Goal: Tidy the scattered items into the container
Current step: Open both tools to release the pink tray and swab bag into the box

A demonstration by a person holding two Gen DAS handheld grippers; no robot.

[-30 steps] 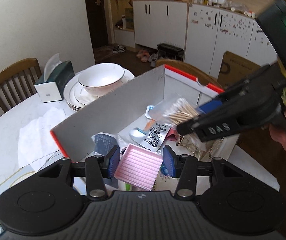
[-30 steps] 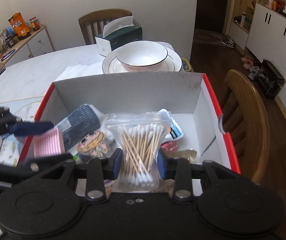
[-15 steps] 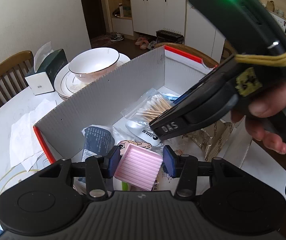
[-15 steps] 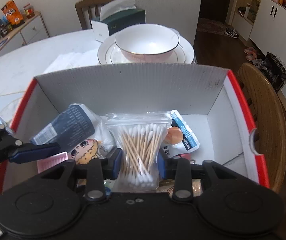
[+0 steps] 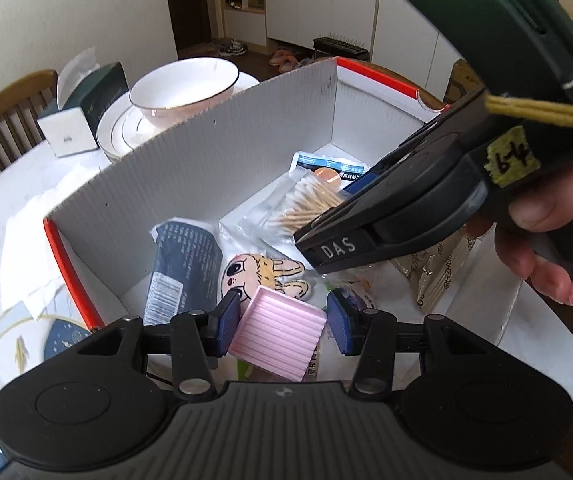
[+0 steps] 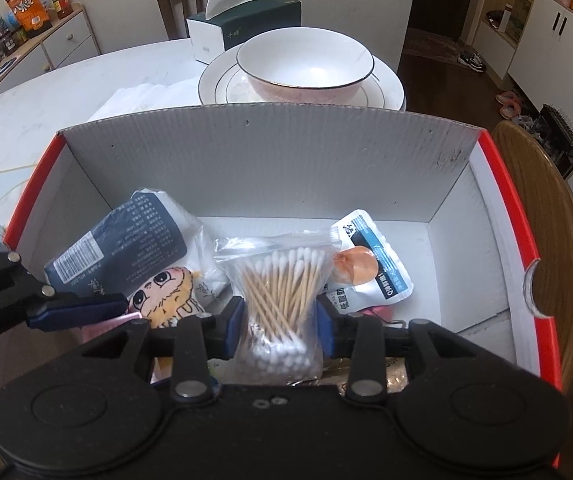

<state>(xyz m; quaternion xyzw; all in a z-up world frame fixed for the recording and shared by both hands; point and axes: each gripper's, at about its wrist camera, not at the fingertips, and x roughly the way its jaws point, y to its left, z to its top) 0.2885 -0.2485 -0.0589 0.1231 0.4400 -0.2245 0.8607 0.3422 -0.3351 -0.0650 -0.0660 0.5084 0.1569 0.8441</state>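
A white cardboard box with red edges (image 6: 270, 152) stands on the marble table. My left gripper (image 5: 282, 322) is shut on a pink ridged tray (image 5: 278, 336), low over the box's near left corner. My right gripper (image 6: 280, 328) has a clear bag of cotton swabs (image 6: 282, 280) between its blue pads, down inside the box. Its jaws are opening while the pads still touch the bag. In the box lie a dark blue tissue pack (image 6: 126, 248), a cartoon-face item (image 6: 166, 292) and a white and blue pouch (image 6: 374, 264). In the left wrist view the right gripper's body hides part of the swab bag (image 5: 302, 200).
Behind the box a white bowl on stacked plates (image 6: 306, 60) and a green tissue box (image 6: 246, 20) stand on the table. White napkins (image 6: 146, 96) lie at the back left. A wooden chair (image 6: 538, 208) stands close to the box's right side.
Both grippers have come down into the box with their loads. The swab bag now sits low among the items, and the right pads stand slightly wider.
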